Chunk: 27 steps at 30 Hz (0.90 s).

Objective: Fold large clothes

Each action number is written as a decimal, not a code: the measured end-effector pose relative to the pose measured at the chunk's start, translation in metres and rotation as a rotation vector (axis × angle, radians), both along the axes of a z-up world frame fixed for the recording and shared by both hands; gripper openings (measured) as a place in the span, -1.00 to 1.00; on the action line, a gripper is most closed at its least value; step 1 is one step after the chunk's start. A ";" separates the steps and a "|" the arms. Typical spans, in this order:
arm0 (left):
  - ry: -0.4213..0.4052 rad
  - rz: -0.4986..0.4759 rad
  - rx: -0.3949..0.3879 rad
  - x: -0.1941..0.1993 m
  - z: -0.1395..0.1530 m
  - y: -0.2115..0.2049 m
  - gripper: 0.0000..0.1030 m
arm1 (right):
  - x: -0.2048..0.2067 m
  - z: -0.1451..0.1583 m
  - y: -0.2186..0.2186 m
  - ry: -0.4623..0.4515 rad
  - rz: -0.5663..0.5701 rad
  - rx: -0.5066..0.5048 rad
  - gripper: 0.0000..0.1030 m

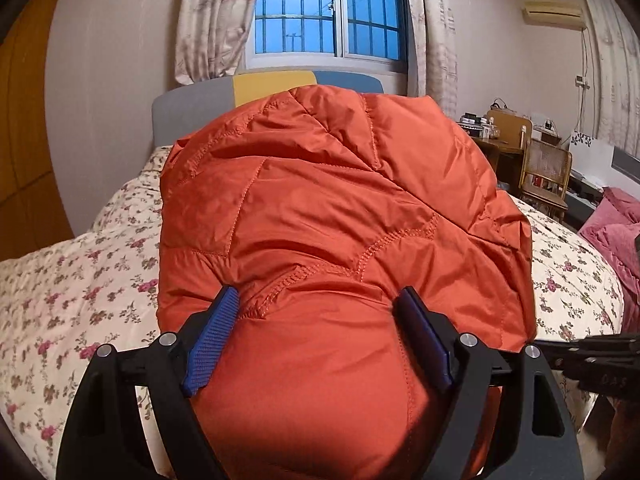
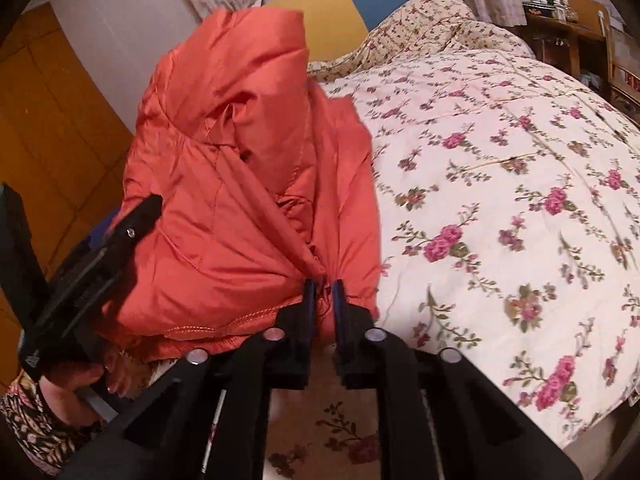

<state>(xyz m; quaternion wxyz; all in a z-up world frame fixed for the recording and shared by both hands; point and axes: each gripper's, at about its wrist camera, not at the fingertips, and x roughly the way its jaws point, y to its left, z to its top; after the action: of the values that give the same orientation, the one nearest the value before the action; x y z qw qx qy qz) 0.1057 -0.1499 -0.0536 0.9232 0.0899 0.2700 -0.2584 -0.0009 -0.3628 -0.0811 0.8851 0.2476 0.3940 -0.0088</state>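
Orange quilted puffer jacket bunched up and held above the near edge of the bed, shiny nylon shell, stitched channels curving across the padding, folds creased and puffy. Long axis roughly upright in both views, running from the claws at the bottom up to a rounded top end, possibly the hood, though hard to be sure from the crumpled shape. Left claw spread wide around a thick padded fold, textured blue pads pressing into the fabric on both sides, so gripping the jacket. Right claw nearly closed, narrow blue pads pinching a gathered bit of orange fabric, with creases fanning out from the pinch point. Seen from the right wrist, a hand in a patterned floral sleeve holding the left tool at the lower left. Bed covered by a cream quilt printed with pink roses and green leaves, lying mostly flat. Behind it a padded headboard in grey, yellow and blue panels, then pale curtains and a barred window. Wooden desk and cane chair at far right, cluttered with small items too tiny to name.
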 end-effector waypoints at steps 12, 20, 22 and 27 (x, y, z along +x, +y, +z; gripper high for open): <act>-0.009 -0.016 0.027 -0.003 -0.003 -0.005 0.57 | 0.036 0.079 -0.005 -0.196 -0.025 -0.037 -0.55; -0.006 -0.032 0.003 -0.002 -0.002 -0.004 0.59 | 0.114 0.062 0.004 -0.027 -0.016 -0.152 -0.65; -0.003 -0.047 -0.009 -0.002 0.000 -0.003 0.60 | 0.117 0.039 -0.001 0.020 -0.015 -0.127 -0.65; -0.011 -0.063 -0.013 -0.005 0.000 -0.005 0.60 | 0.111 0.015 -0.006 0.038 -0.026 -0.138 -0.65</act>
<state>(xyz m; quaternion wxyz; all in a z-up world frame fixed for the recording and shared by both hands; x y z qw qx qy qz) 0.1005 -0.1549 -0.0535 0.9167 0.0937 0.2603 -0.2885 0.1104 -0.3686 -0.0659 0.8922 0.1908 0.4059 -0.0522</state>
